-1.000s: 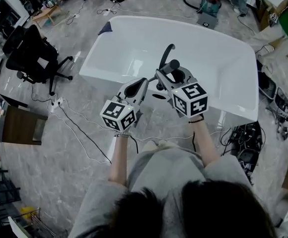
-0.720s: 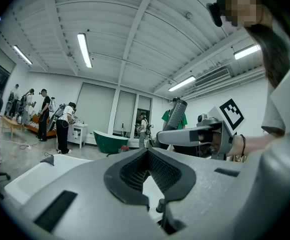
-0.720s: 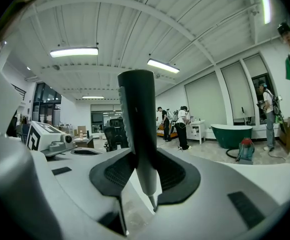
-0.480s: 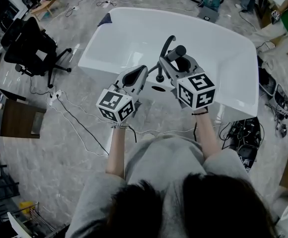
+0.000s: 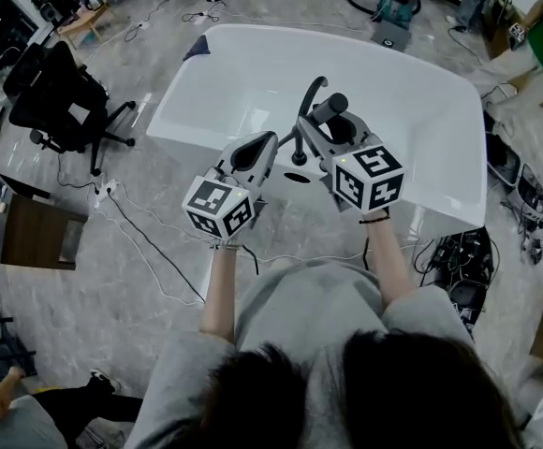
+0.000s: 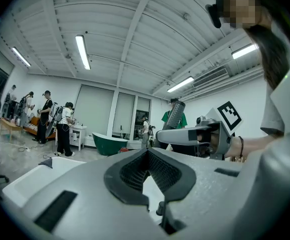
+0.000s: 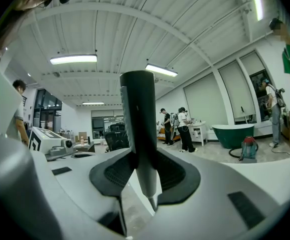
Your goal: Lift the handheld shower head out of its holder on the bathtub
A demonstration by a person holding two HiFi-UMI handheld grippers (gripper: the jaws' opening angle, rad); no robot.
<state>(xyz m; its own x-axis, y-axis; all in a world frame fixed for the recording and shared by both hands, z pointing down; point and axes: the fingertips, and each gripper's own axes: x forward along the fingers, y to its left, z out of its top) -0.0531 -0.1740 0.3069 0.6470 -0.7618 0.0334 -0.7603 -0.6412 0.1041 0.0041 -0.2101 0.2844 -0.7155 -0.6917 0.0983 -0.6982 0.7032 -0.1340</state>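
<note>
Here, in the middle of the head view, the right gripper (image 5: pixel 326 127) is clamped on the handheld shower head (image 5: pixel 333 108), a dark cylindrical head on a paler grey handle that tapers downward. The right gripper view shows both jaw pads pressed against that handle, with the shower head standing upright between them and its thin lower tip showing just under the jaws. The shower head sits over the near rim of the white, glossy, rounded-rectangle bathtub (image 5: pixel 243 64), which fills the upper centre of the frame. Just to its left is the dark curved tap spout (image 5: pixel 312 94). Below the spout, a small oval opening (image 5: pixel 296 178) lies in the tub's rim; I cannot tell whether this is the holder.

The left gripper (image 5: pixel 260 146) is left of centre in the head view, beside the right one and not touching it. In its own view the jaws are together with nothing held, and only the notch in the pads leaves a gap, through which the white tub shows. That view also shows the shower head upright at centre right.

A black office chair (image 5: pixel 61 96) stands at the upper left on the grey marbled floor (image 5: pixel 140 288), and white cables (image 5: pixel 150 241) trail beneath it. A brown wooden cabinet (image 5: pixel 33 237) is at the left edge. Far back in the right gripper view stand a dark green bathtub (image 7: pixel 233 134) and several people.
</note>
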